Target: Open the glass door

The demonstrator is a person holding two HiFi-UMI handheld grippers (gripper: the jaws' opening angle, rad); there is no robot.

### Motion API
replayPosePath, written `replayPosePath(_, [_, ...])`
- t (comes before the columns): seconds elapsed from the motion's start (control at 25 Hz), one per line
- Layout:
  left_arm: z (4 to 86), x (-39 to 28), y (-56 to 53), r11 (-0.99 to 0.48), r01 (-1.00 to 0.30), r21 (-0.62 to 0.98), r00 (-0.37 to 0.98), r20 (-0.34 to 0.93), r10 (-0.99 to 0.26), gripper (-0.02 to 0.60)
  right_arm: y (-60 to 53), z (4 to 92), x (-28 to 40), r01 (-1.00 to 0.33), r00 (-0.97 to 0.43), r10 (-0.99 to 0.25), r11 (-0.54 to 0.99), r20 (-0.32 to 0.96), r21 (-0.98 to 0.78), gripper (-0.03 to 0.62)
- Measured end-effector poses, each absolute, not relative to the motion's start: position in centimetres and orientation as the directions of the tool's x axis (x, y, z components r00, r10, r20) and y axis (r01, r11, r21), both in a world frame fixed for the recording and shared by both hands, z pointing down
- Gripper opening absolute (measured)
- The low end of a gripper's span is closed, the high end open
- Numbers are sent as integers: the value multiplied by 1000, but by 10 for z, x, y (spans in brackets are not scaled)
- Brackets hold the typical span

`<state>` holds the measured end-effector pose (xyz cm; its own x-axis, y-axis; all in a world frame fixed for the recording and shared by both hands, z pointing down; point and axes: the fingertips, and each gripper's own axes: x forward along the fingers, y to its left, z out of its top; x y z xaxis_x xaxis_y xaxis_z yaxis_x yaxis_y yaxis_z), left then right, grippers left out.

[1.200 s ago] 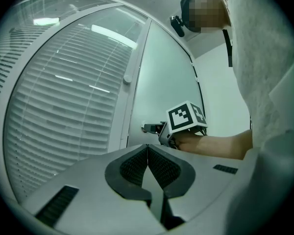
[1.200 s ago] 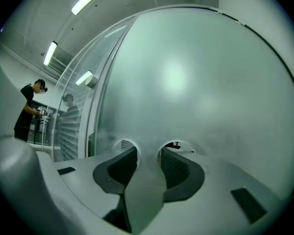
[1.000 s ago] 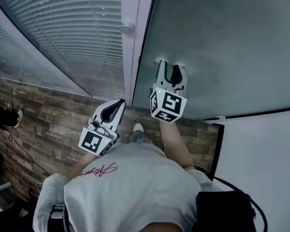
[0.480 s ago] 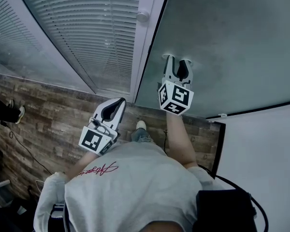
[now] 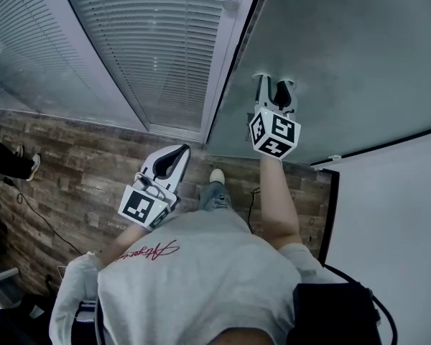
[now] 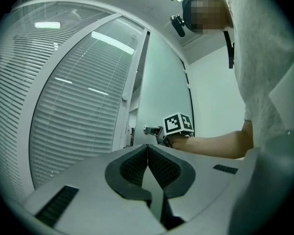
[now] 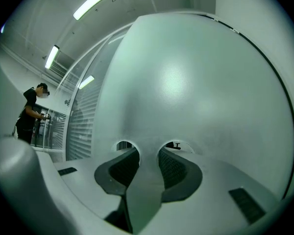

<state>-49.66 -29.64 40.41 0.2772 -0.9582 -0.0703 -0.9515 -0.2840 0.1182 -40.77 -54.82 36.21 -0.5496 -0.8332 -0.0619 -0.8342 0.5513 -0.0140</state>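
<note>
Head view: we've got the frosted glass door filling the upper right. Its dark edge stands off the white frame w/ a thin strip of floor showing betw. them, so it's ajar. Left of the frame is a big window w/ slatted blinds; below that, wood-plank floor. Our right gripper is out at arm's length, jaws apart, tips on the pane near that edge, nothing clamped. Our left gripper sits low by our torso, well apart from the door, jaws together, empty. Right gripper view: another person stands far left.
</note>
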Motion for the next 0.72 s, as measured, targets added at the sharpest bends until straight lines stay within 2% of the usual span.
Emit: replayPosePath(0.72, [400, -434, -260, -377, -919, 116, 369, -84, -926, 17, -458, 364, -354, -790, -607, -788, 613, -102, -31, 133])
